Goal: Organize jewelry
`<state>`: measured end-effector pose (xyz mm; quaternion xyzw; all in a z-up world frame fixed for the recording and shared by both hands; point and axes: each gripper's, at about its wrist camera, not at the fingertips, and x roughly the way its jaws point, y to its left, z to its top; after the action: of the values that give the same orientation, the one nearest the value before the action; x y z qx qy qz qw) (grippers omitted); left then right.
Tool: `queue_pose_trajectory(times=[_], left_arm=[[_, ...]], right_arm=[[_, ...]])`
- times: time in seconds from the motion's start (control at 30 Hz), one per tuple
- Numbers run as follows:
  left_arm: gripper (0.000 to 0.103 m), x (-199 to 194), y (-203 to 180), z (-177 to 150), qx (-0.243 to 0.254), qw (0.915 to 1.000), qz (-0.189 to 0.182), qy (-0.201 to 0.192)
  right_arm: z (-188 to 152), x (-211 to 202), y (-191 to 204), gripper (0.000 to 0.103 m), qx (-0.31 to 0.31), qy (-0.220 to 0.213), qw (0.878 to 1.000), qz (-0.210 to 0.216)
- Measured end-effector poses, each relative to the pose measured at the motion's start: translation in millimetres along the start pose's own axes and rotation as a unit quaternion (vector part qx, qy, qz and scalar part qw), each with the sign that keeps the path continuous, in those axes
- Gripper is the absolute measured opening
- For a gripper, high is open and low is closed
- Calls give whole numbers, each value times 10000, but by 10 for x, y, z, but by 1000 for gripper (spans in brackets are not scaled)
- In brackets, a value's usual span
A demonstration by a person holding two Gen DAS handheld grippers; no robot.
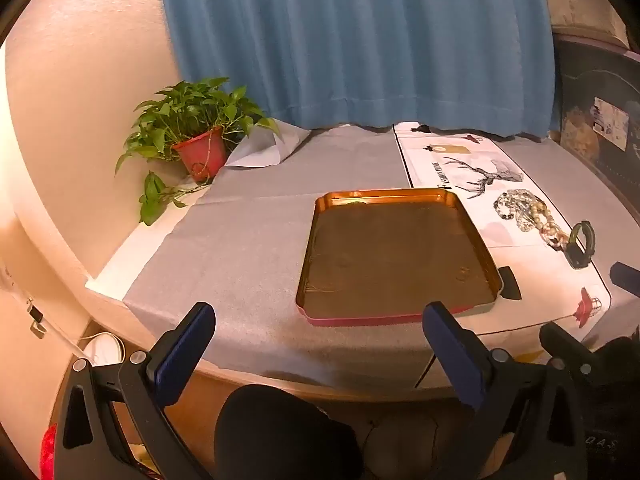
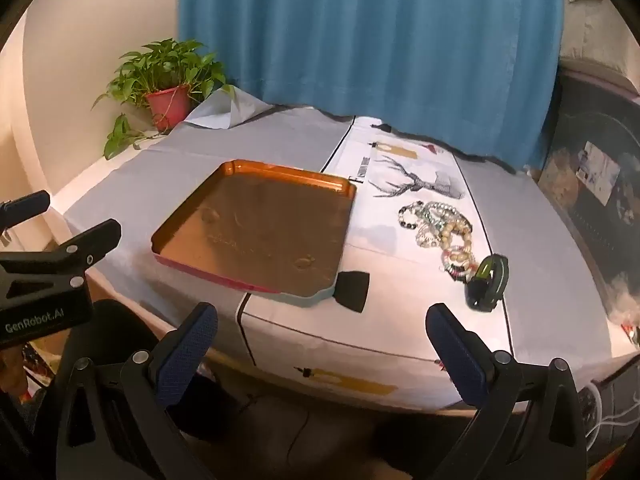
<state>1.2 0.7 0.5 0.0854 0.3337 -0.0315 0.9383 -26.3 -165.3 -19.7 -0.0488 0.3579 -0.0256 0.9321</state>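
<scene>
A shallow gold metal tray (image 1: 320,216) (image 2: 348,188) lies empty on the grey tablecloth. To its right, a pile of beaded bracelets (image 1: 528,212) (image 2: 440,228) lies on a white printed runner, with a dark green watch (image 1: 582,244) (image 2: 488,282) just beyond. My left gripper (image 1: 320,328) is open and empty, held off the table's near edge in front of the tray. My right gripper (image 2: 322,330) is open and empty, near the table's front edge, short of the watch. The left gripper's body shows at the left of the right wrist view (image 2: 60,256).
A potted green plant (image 1: 192,132) (image 2: 164,84) stands at the table's back left corner by the wall. A blue curtain (image 1: 352,40) hangs behind the table. A dark patterned panel (image 2: 600,184) stands at the right. The runner shows a deer print (image 2: 416,184).
</scene>
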Motion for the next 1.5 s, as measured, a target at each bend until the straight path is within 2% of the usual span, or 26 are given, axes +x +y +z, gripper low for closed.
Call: queue_pose_trajectory(times=[0.03, 0.3, 0.47, 1.5], left_arm=[[103, -6, -33, -2, 167, 9997, 148, -51], [103, -12, -38, 8, 141, 9997, 137, -109], [103, 17, 53, -63, 58, 9999, 104, -8], [103, -26, -7, -61, 168, 9998, 96, 26]], right_arm=[[3, 13, -58, 103, 327, 86, 9993, 185], [-4, -25, 23, 103, 263, 9, 9996, 141], [19, -91, 38, 103, 190, -25, 9996, 196], [33, -99, 33, 103, 241, -62, 9993, 266]])
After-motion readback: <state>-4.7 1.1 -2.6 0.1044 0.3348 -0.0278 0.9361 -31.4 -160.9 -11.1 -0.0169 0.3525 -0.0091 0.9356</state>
